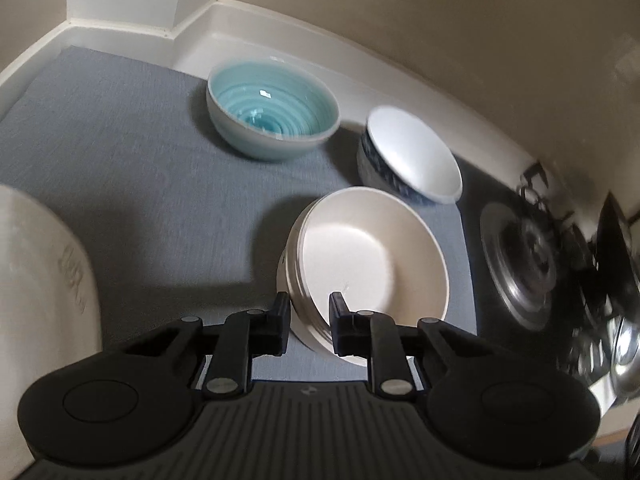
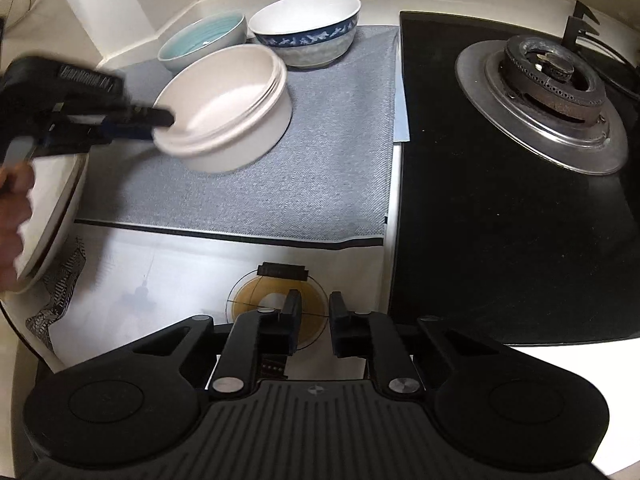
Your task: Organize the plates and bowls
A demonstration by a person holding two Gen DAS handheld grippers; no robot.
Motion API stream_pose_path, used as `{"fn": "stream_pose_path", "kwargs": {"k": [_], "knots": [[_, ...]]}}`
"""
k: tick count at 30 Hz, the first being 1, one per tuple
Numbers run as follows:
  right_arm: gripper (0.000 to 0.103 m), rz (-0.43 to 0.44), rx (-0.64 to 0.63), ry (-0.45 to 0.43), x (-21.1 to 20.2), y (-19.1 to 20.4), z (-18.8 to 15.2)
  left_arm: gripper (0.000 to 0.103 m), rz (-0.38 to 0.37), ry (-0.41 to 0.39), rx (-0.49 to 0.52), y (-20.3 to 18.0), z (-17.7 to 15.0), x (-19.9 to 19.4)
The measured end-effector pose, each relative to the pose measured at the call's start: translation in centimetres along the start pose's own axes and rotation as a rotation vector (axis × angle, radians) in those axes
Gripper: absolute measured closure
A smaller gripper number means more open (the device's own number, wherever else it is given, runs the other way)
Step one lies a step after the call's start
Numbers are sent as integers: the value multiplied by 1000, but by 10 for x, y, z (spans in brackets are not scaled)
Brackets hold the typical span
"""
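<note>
Bowls stand on a grey mat [image 2: 280,176] beside a gas stove [image 2: 520,208]. From the right wrist the left gripper [image 2: 160,118] shows sidelong, clamped on the near rim of the cream bowl [image 2: 236,120], one finger inside and one outside; the bowl looks tipped toward that gripper, though blur hides whether its base has left the mat. The left wrist view gives the same grip from behind, the rim pinched between the two fingers [image 1: 338,312] of the gripper [image 1: 309,314]. Only the right wrist view shows the right gripper [image 2: 314,312], its jaws drawn close with nothing between them, over a round amber disc [image 2: 280,304] on the white counter [image 2: 180,280] in front of the mat. The cream bowl is plain and matte, with ridges below its lip, at the mat's middle. Behind it, at the mat's far edge, stand a turquoise bowl [image 2: 204,40] and a white bowl with a blue patterned band [image 2: 312,32]. A large cream dish [image 2: 52,216] lies off the mat's left edge, with a hand [image 2: 12,224] before it.
</note>
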State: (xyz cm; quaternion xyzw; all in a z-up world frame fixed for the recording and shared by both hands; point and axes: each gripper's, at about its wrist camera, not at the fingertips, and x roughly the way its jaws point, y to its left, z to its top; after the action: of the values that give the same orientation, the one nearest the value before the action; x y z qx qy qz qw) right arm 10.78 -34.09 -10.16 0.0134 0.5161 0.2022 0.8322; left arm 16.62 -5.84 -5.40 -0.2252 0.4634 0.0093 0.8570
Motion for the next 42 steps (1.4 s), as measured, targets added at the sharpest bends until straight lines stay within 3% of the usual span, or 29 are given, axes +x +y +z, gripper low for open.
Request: {"fn": "stream_pose_path", "kwargs": {"k": [4,6,8,10,14,16,17,22,27,32,37,42], "knots": [[81,58,39,-53,-8,-10,4,81,-15,30,32,-3,-27,-18],[74,97,56,-101,-17,-13,8,81,-32,47,47,-2,-42,-27],[58,121,63,-146,-24,-15,13,81,-45,61,61,-4,-57,-33],[54,141,61,-177,-28,-17,17,81,-56,71,80,-7,-69,-38],[54,149,43,-149,-21,-15,23,80,-67,74,106,-11,-83,-44],[61,159,23,-124,-16,-11,25,80,-70,75,92,-9,-83,-45],[71,154,11,-113,-15,-8,25,80,-74,77,83,-7,-83,-46],[87,139,9,-104,-18,-1,20,78,-90,75,87,-7,-82,-48],[87,103,7,-106,-22,5,14,78,-101,71,94,-1,-79,-52],[83,77,27,-111,-25,7,13,68,-114,34,90,6,-63,-63],[71,71,37,-136,-34,8,12,68,-114,-46,63,19,-29,-74],[71,39,48,-154,-43,11,10,68,-83,-125,-6,40,22,-64]]}}
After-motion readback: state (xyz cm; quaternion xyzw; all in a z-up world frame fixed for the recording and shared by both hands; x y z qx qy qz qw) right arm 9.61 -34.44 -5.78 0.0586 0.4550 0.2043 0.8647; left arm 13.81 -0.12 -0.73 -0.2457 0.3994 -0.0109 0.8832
